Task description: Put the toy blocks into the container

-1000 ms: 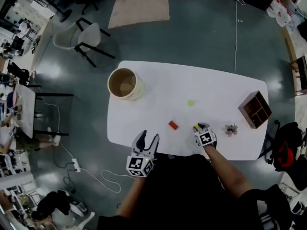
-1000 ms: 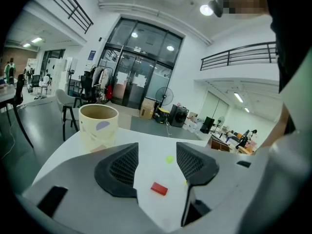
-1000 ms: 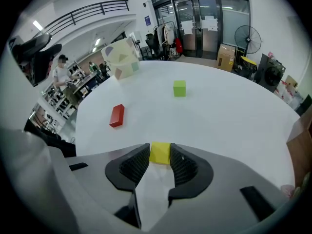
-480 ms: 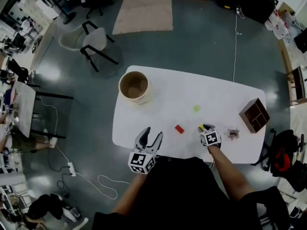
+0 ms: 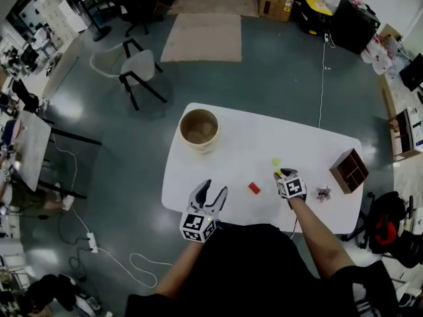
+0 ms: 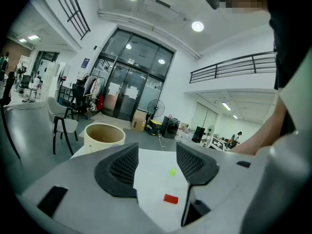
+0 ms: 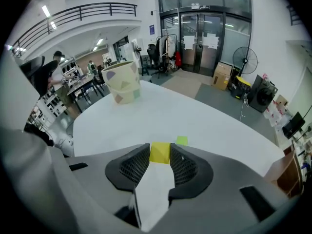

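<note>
One yellow block (image 7: pixel 160 152), small, rigid, likely light, pinched across flat sides by right gripper (image 7: pixel 160 165); left gripper (image 6: pixel 156 164) agape, empty.

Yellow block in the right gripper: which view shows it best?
Right gripper view: the yellow block sits clamped in the right gripper. The head view shows only a yellow sliver; the left gripper view misses it.

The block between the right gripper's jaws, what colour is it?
The block is yellow; the right gripper view shows it best.
</note>
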Demonstrator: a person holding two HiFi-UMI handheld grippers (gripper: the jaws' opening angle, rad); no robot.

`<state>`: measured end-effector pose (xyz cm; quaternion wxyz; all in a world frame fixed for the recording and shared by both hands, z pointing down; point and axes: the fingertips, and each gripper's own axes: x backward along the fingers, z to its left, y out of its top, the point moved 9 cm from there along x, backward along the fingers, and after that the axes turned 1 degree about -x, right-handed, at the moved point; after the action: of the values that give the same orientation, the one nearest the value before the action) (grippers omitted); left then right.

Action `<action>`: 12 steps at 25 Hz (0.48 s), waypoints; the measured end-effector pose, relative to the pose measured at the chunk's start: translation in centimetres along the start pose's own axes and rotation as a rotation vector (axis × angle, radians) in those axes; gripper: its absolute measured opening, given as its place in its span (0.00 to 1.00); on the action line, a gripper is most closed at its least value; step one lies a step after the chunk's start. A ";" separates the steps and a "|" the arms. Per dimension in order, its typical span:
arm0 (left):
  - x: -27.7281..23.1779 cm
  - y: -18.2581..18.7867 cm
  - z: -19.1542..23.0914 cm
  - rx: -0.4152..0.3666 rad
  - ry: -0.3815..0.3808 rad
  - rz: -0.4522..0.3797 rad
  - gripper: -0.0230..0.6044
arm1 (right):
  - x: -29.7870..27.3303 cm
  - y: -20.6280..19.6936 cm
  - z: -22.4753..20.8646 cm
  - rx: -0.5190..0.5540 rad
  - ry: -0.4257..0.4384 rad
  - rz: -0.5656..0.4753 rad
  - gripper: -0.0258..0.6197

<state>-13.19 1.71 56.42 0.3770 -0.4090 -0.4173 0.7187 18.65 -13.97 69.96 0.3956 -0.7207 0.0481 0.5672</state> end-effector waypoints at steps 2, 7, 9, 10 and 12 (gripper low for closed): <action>0.4 0.3 0.5 -0.001 -0.009 -0.007 0.39 | 0.4 1.6 0.3 0.026 -0.019 -0.025 0.23; 1.2 0.6 1.6 0.001 -0.030 -0.027 0.39 | 1.6 5.2 0.9 0.043 -0.047 -0.076 0.23; 1.4 0.7 1.9 0.003 -0.036 -0.037 0.39 | 1.9 6.4 1.1 0.042 -0.052 -0.096 0.23; 1.5 0.8 2.1 0.006 -0.038 -0.041 0.39 | 2.0 6.9 1.2 0.042 -0.054 -0.105 0.23; 1.9 0.9 2.5 0.008 -0.041 -0.050 0.39 | 2.0 7.9 1.6 0.050 -0.058 -0.118 0.23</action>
<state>-16.39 2.33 55.84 0.3878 -0.3821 -0.4320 0.7190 14.06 -17.60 64.07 0.4474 -0.6954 0.0083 0.5623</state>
